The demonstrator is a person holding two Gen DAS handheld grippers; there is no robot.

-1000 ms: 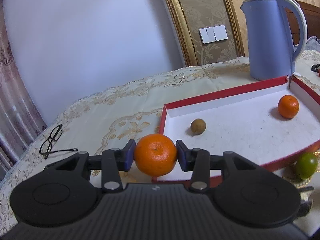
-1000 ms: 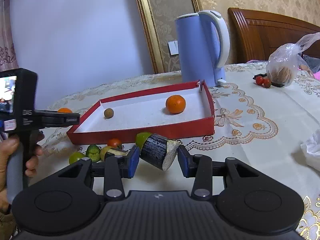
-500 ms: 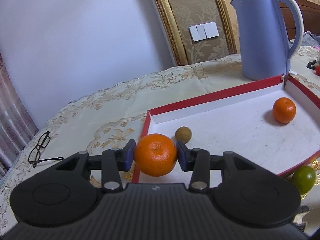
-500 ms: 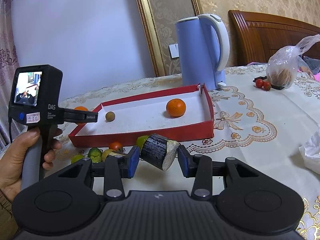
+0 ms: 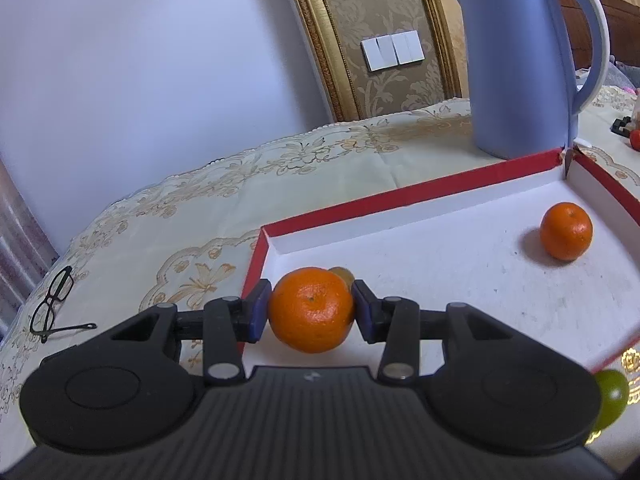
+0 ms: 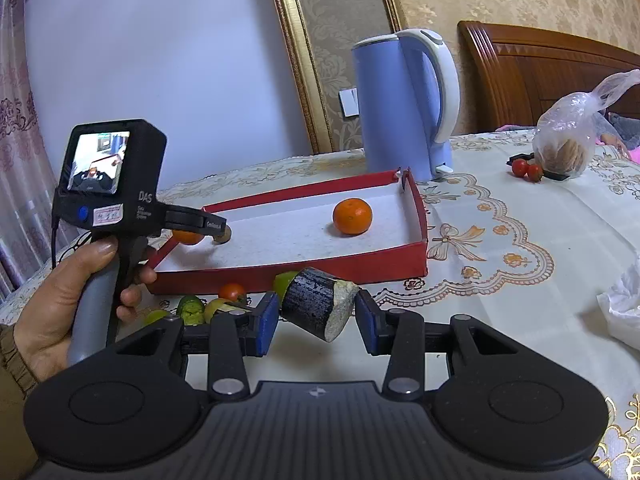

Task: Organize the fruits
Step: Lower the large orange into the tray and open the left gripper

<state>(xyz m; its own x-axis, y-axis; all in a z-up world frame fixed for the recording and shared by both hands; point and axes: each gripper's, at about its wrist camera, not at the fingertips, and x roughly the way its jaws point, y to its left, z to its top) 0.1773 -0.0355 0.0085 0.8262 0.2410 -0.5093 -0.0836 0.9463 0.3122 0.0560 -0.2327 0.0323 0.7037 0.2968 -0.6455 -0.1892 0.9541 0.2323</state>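
My left gripper (image 5: 311,311) is closed on a tangerine (image 5: 311,309) above the red tray (image 5: 400,198); my right gripper (image 6: 316,318) clamps an eggplant piece (image 6: 318,304). One orange (image 6: 352,216) is inside; small fruits (image 6: 192,306) wait outside.

A pale lavender wall (image 6: 160,60) meets a gilt-framed panel of gold damask wallpaper (image 6: 340,32) bearing a white switch plate (image 5: 392,54). A carved wooden headboard (image 6: 540,68) stands far right, pink patterned curtains (image 6: 16,128) far left.

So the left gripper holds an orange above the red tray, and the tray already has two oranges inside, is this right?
Not quite: the red tray holds one orange and a small brown fruit. The right wrist view shows it. The left gripper does hold an orange.
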